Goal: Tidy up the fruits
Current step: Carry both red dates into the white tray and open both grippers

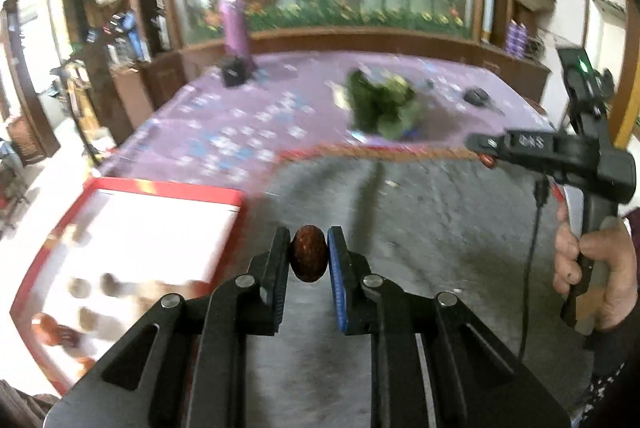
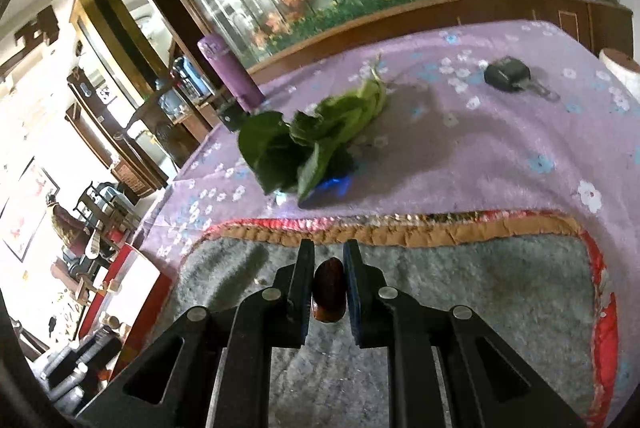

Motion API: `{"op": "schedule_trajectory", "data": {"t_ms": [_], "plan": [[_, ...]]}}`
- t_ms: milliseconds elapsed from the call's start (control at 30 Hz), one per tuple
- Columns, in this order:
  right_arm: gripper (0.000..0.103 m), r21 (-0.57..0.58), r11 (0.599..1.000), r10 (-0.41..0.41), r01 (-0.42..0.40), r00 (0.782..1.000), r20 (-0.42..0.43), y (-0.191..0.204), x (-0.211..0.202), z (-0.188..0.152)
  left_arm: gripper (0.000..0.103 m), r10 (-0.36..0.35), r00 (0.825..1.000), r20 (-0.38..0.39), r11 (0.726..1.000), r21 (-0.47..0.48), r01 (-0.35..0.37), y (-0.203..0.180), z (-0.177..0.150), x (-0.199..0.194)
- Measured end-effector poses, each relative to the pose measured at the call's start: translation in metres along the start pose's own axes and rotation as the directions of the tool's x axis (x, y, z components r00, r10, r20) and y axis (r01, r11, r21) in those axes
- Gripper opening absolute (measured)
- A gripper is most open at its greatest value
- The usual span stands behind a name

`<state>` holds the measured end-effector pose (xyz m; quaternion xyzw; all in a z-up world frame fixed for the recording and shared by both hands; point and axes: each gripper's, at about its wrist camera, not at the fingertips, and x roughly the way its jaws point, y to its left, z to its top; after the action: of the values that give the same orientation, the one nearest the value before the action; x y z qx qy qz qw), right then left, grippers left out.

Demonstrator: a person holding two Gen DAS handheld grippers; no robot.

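My left gripper (image 1: 308, 248) is shut on a dark red date (image 1: 308, 258), held above the grey mat (image 1: 420, 228) beside the red-rimmed white tray (image 1: 152, 224). Several brown and red fruits (image 1: 56, 328) lie blurred in the tray's near left part. My right gripper (image 2: 328, 268) is shut on another dark red date (image 2: 329, 294) above the grey mat (image 2: 480, 288). The right gripper also shows in the left wrist view (image 1: 484, 148), held by a hand at the right edge, over the mat's far right edge.
A bunch of green leaves (image 2: 320, 140) lies on the purple flowered cloth (image 2: 500, 148) beyond the mat. A black car key (image 2: 508, 72) lies far right, a purple bottle (image 2: 232, 72) far left. The tray (image 2: 136, 288) sits left of the mat.
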<state>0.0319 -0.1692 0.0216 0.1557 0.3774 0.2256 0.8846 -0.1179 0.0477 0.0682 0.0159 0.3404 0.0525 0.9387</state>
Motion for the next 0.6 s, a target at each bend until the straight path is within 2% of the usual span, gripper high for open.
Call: {"op": "schedule_trajectory", "data": {"t_ms": [133,233,300,500,600], "plan": [[0.015,-0.035,0.999,0.034,-0.033,0.998,0.043,0.017,-0.009,-0.003,0.016,0.057,0.998,0.04,0.998,-0.038,-0.055,0.033,-0.002,-0.014],[0.015,-0.093,0.994,0.053,-0.049,0.998,0.035,0.048,-0.014,-0.008,0.016,0.098,0.993,0.058,0.994,-0.059,-0.095,0.055,-0.003,-0.019],[0.015,-0.127,0.987,0.103,-0.1,0.995,0.012,0.075,-0.014,-0.015,0.016,0.121,0.991,0.064,0.99,-0.08,-0.116,0.069,-0.004,-0.021],[0.015,-0.218,0.941,0.245,-0.258,0.966,-0.085,0.17,-0.003,-0.047,0.016,0.175,0.981,0.079,0.976,-0.147,-0.162,0.109,-0.014,-0.029],[0.015,-0.228,0.921,0.297,-0.317,0.948,-0.117,0.201,0.001,-0.06,0.016,0.187,0.979,0.082,0.97,-0.175,-0.17,0.125,-0.021,-0.035]]}}
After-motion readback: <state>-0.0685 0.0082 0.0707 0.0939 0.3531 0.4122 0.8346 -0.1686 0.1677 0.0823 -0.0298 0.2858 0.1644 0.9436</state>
